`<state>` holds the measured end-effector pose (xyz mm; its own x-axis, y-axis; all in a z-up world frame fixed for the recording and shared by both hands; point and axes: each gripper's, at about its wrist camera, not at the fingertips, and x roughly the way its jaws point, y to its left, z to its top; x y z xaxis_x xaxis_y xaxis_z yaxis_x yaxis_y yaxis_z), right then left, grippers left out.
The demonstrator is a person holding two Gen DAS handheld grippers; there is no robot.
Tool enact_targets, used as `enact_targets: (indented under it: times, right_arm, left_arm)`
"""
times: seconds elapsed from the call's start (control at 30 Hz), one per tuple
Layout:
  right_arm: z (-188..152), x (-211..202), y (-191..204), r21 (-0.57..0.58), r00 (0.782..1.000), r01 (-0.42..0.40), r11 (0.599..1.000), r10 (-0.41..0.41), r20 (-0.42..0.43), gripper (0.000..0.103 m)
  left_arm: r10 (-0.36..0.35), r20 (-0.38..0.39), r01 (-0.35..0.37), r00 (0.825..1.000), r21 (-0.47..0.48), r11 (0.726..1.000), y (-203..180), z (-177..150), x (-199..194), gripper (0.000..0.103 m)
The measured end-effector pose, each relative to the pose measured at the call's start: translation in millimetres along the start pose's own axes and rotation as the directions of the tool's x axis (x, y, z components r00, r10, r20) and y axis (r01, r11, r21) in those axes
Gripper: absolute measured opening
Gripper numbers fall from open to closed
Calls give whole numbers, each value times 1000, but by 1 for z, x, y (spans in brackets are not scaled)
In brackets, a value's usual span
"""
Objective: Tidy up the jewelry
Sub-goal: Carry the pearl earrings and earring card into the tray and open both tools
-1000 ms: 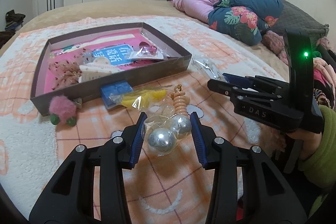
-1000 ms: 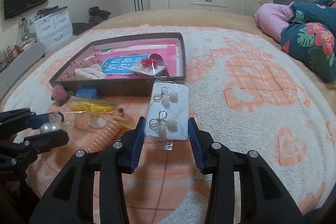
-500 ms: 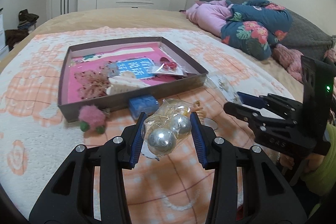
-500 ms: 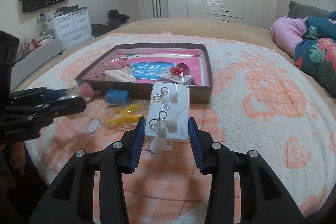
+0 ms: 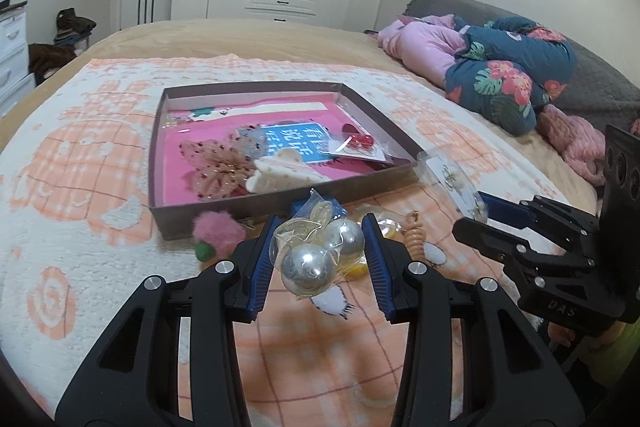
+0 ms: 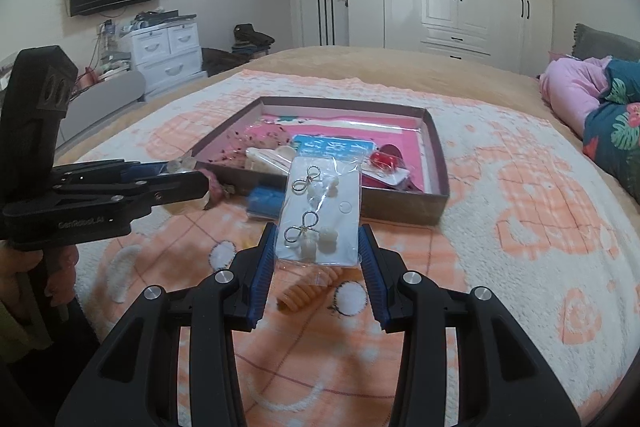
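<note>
Gripping a slippery pearl-earring bag (image 5: pixel 316 251), the left gripper (image 5: pixel 318 251) pinches its crinkly film; the right gripper (image 6: pixel 318 243) clamps a light, probably stiff earring card (image 6: pixel 322 215) edgewise, both short of the box (image 6: pixel 434 151).

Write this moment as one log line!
left tool: shut on pearl bag | right tool: shut on earring card | tray: not reached

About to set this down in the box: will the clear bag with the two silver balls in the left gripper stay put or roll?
The bag of silver balls is probably floppy film, crinkled between the left gripper fingers. The round balls could roll, though the bag likely damps that. It may sag on release.
</note>
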<state>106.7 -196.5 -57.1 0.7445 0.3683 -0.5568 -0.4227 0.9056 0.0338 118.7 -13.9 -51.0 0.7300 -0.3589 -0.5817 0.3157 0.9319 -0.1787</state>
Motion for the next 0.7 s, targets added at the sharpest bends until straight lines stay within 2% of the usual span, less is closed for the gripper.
enact_targets:
  times: [0.7]
  right_arm:
    - [29,27,21,-35,998,-61,998,62,9,39]
  left_arm:
    - [102,64,-97,993,-86,992,47,19,-12,33]
